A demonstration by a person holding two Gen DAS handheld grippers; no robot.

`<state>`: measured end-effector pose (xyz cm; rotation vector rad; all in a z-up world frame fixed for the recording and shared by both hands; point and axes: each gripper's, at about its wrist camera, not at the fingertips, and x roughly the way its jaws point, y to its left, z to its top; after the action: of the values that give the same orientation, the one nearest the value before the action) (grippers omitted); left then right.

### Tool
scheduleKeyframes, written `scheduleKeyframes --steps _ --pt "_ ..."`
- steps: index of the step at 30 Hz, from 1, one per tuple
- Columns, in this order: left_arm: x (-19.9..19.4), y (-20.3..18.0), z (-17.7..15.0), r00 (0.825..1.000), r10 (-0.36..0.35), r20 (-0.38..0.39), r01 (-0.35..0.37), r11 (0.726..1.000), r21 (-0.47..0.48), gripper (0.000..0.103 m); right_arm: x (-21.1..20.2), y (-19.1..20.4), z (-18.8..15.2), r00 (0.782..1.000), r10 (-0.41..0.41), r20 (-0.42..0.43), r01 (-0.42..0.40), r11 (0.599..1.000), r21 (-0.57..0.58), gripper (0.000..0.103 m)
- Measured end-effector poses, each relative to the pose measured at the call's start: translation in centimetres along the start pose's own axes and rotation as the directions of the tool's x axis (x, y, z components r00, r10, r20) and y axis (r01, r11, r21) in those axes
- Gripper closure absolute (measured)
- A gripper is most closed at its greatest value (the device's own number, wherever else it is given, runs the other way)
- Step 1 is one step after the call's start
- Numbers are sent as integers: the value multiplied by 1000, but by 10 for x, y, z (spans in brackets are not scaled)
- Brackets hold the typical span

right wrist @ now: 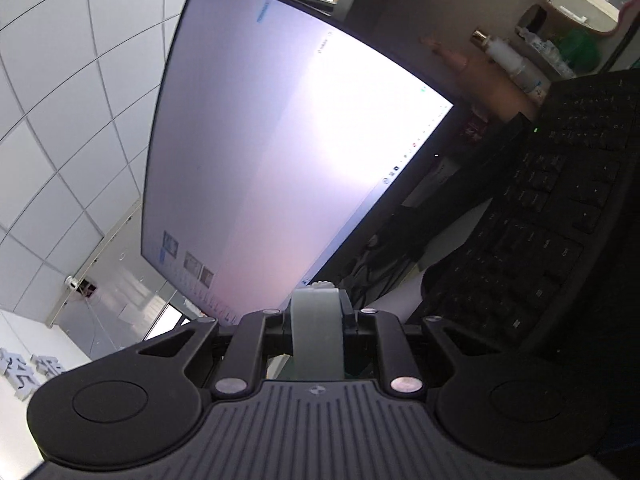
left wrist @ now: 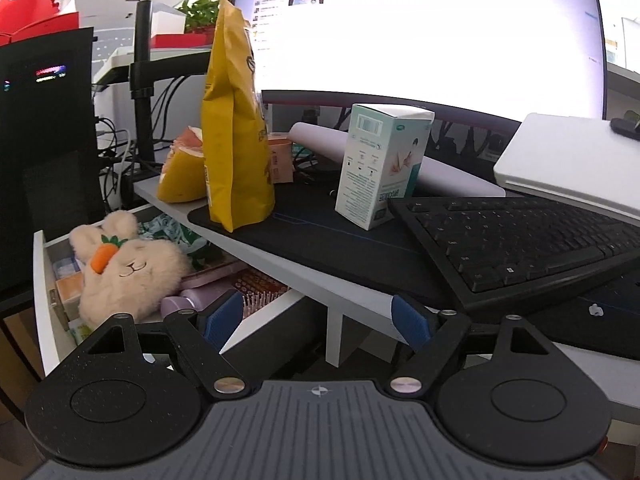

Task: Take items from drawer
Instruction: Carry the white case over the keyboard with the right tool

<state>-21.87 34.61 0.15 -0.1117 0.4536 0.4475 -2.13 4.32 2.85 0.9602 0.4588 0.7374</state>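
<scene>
In open drawer (left wrist: 44, 300): cream bunny plush (left wrist: 128, 276) | orange carrot

Your drawer (left wrist: 42, 300) stands pulled open below the desk edge, white-walled and crowded. On top lies a cream plush rabbit (left wrist: 128, 268) with an orange carrot on its head, face up. Beside it you have a lilac bottle (left wrist: 200, 298) (lying flat), a hairbrush (left wrist: 260, 294) and a green patterned packet (left wrist: 176, 232).
</scene>
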Motion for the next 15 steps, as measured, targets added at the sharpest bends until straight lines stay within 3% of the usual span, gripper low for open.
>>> scheduleKeyframes --steps 15 --pt "3 7 -2 1000 13 -8 -13 1000 -21 17 32 -25 -12 999 -43 0 43 995 90 89"
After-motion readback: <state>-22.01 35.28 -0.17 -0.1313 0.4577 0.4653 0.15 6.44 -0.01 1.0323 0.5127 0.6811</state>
